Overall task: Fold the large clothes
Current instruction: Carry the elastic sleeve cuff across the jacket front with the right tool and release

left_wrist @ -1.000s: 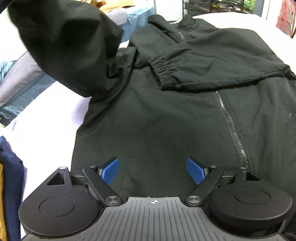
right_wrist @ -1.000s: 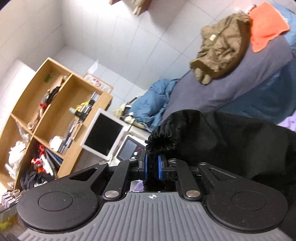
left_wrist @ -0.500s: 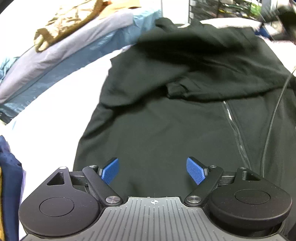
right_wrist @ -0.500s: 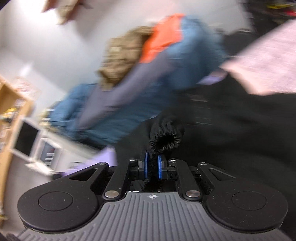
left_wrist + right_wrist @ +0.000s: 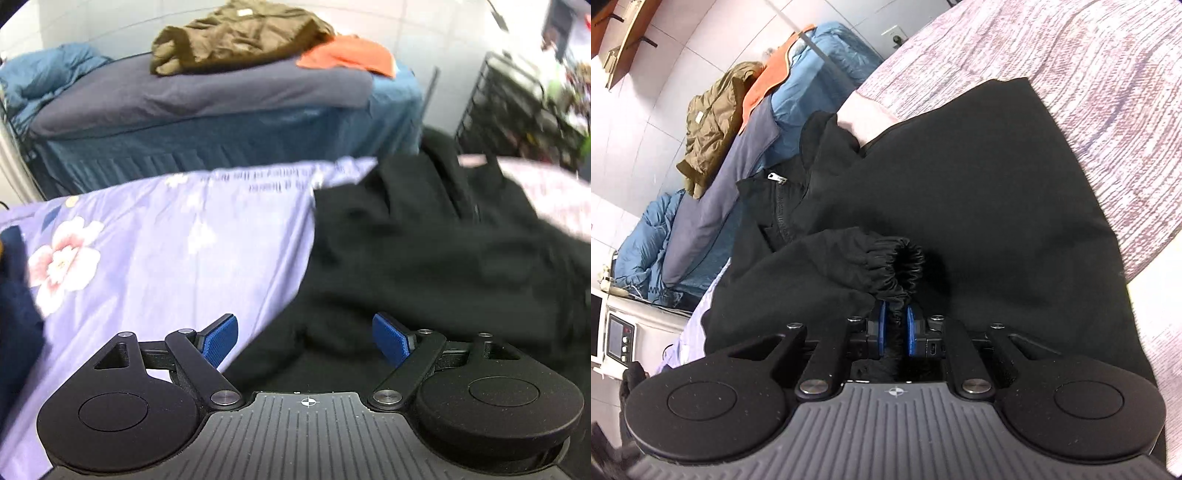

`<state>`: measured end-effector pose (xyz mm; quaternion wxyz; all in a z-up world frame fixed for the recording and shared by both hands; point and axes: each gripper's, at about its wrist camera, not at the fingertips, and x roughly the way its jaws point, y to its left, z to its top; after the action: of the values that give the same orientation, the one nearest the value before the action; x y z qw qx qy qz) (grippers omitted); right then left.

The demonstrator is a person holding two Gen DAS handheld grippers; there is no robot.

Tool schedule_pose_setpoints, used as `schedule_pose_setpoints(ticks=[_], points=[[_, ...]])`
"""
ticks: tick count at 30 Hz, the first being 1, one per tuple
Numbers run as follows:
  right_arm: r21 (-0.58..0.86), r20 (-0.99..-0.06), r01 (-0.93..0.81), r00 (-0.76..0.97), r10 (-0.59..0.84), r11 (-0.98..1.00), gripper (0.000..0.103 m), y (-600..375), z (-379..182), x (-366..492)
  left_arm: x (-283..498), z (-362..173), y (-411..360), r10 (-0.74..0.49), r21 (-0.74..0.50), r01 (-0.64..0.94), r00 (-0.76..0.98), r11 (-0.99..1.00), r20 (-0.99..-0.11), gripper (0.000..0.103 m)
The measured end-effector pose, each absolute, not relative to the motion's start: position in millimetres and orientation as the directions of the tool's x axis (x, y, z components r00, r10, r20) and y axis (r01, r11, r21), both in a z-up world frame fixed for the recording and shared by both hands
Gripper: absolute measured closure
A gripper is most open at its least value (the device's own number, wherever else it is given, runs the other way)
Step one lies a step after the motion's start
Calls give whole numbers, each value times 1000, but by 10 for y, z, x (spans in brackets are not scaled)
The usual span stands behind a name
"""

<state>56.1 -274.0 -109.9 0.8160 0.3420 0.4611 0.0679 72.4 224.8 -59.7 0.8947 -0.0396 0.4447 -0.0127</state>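
A black zip jacket [image 5: 424, 243] lies spread on a bed with a lilac flowered sheet [image 5: 147, 251]. In the right wrist view the jacket's body [image 5: 979, 184] fills the middle, its zipper pull [image 5: 776, 178] at the collar to the left. My right gripper [image 5: 894, 325] is shut on the sleeve's elastic cuff [image 5: 894, 266], and the sleeve lies across the jacket's front. My left gripper [image 5: 304, 338] stands open above the jacket's left edge, one pad over the sheet, the other over black cloth, nothing between them.
Beyond the near bed stands a second bed [image 5: 207, 110] with blue and grey covers, an olive jacket [image 5: 236, 37] and an orange cloth [image 5: 347, 55] on top. A dark wire rack [image 5: 517, 110] stands at the right. A dark blue garment [image 5: 14, 314] lies at the left edge. White appliances [image 5: 613, 325] sit at the left in the right wrist view.
My right gripper swung down from high in the air, carrying the cuff onto the jacket's front. My left gripper shifted left and rolled, now seeing the sheet and the far bed.
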Motion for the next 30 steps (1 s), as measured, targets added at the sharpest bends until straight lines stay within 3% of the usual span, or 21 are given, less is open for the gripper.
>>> schedule_pose_setpoints(ticks=[11,16,19,20,21,24,30], points=[[631,-709,253,572,413,734,89,-2602,-1115,269,2212,-1041,2102,-134,-283,-190,557,940,-819,0],[643,-698,291,603,386,709,89,-2553,-1148,144,2467,-1322,1830,-156,-238,-108,492,965,-856,0],[655,-690,312,619,376,688,88,-2553,-1205,117,2427,-1346,1667,-97,-136,-40,506,990,-857,0],[659,-687,315,622,375,683,88,-2561,-1226,111,2433,-1360,1640,-86,-116,-29,495,993,-865,3],[659,-687,316,623,374,682,88,-2570,-1238,107,2428,-1375,1651,-94,-116,-16,481,993,-872,14],[658,-687,312,621,377,686,87,-2585,-1258,104,2345,-1208,1790,-143,-157,19,532,987,-834,55],[611,-702,231,600,383,757,87,-2455,-1088,146,2599,-957,1963,-84,-102,4,595,995,-800,58]])
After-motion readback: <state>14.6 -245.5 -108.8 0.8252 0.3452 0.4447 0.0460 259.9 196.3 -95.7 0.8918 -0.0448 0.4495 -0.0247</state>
